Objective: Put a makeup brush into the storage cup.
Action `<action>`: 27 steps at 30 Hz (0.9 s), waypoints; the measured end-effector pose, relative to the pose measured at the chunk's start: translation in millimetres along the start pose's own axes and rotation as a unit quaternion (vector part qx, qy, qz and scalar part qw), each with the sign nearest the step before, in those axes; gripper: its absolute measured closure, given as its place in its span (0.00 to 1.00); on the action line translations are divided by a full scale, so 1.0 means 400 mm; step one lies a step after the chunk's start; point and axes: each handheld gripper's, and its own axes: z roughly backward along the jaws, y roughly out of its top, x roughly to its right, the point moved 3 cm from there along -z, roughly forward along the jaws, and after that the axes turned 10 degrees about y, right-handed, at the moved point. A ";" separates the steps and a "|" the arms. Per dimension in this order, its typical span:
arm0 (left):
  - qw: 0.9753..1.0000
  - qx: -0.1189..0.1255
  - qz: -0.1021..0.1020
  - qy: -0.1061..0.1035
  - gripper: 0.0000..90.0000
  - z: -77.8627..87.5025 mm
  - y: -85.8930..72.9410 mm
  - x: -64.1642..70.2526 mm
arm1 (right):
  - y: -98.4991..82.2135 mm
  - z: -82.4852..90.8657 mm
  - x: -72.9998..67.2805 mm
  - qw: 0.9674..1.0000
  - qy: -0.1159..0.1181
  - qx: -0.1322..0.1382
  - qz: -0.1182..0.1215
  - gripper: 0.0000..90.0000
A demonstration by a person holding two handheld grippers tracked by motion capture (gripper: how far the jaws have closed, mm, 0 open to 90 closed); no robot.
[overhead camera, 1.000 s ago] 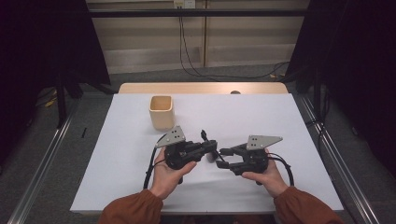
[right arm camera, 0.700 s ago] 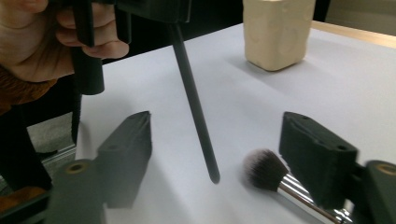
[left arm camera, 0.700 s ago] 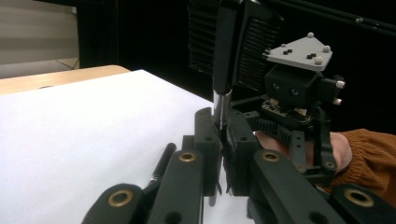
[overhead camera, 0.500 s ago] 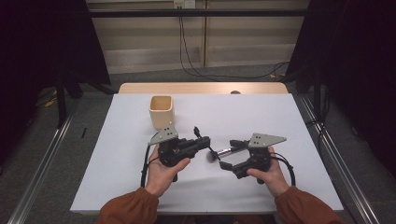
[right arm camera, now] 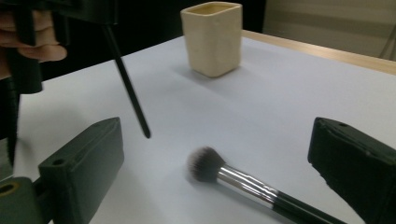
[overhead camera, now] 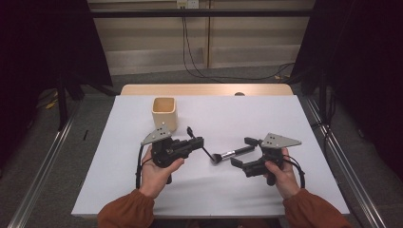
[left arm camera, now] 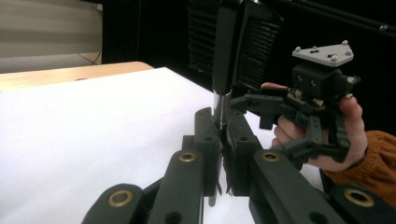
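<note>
1. Broadly, a white rectangular surface carries a cream square-sided cup near its far left.
2. Nearer, the left gripper has its jaws clamped on a thin black-handled brush, held clear of the surface.
3. Opposite, the right gripper has just been opening its jaws; they stand apart around a silver-ferruled powder brush lying flat on the surface between them, untouched.

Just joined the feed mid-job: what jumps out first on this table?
Two hand-held grippers face each other near the front of the white table. The left gripper is shut on a thin black brush. A powder brush lies between the open jaws of the right gripper. A cream cup stands behind.
</note>
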 end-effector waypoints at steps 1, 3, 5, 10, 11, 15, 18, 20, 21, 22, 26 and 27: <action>1.000 -0.002 -0.001 0.001 0.95 0.002 0.000 -0.001 | -0.002 0.005 0.001 1.000 0.002 -0.002 -0.002 0.05; 1.000 -0.002 -0.003 0.004 0.95 0.009 0.002 -0.005 | -0.004 0.014 0.002 1.000 -0.002 0.000 -0.001 0.05; 1.000 -0.004 -0.006 0.009 0.95 0.018 0.004 -0.009 | -0.005 0.021 0.005 1.000 -0.007 0.005 -0.006 0.05; 1.000 -0.010 -0.009 0.020 0.95 0.037 0.005 -0.023 | -0.001 0.037 0.016 0.999 -0.031 0.016 -0.001 0.05; 1.000 -0.012 -0.009 0.021 0.95 0.041 0.005 -0.026 | -0.001 0.041 0.018 0.999 -0.036 0.019 -0.002 0.05; 0.999 -0.018 -0.009 0.030 0.95 0.052 0.008 -0.036 | -0.014 0.058 0.019 0.998 -0.053 0.031 0.002 0.04; 0.999 -0.021 -0.013 0.035 0.95 0.063 0.015 -0.042 | -0.025 0.073 0.020 0.997 -0.072 0.039 -0.003 0.01; 0.999 -0.021 -0.014 0.039 0.95 0.074 0.020 -0.046 | -0.030 0.082 0.020 0.996 -0.082 0.046 -0.001 0.01; 0.999 -0.022 -0.013 0.041 0.95 0.078 0.022 -0.048 | -0.034 0.088 0.021 0.994 -0.093 0.050 0.001 0.01; 0.999 -0.024 -0.015 0.045 0.95 0.086 0.024 -0.053 | -0.037 0.092 0.021 0.994 -0.100 0.050 0.003 0.01; 0.998 -0.028 -0.014 0.061 0.95 0.111 0.028 -0.073 | -0.052 0.109 0.021 0.993 -0.106 0.051 0.003 0.01; 0.997 -0.030 -0.015 0.063 0.95 0.115 0.028 -0.077 | -0.055 0.114 0.021 0.993 -0.109 0.053 0.002 0.01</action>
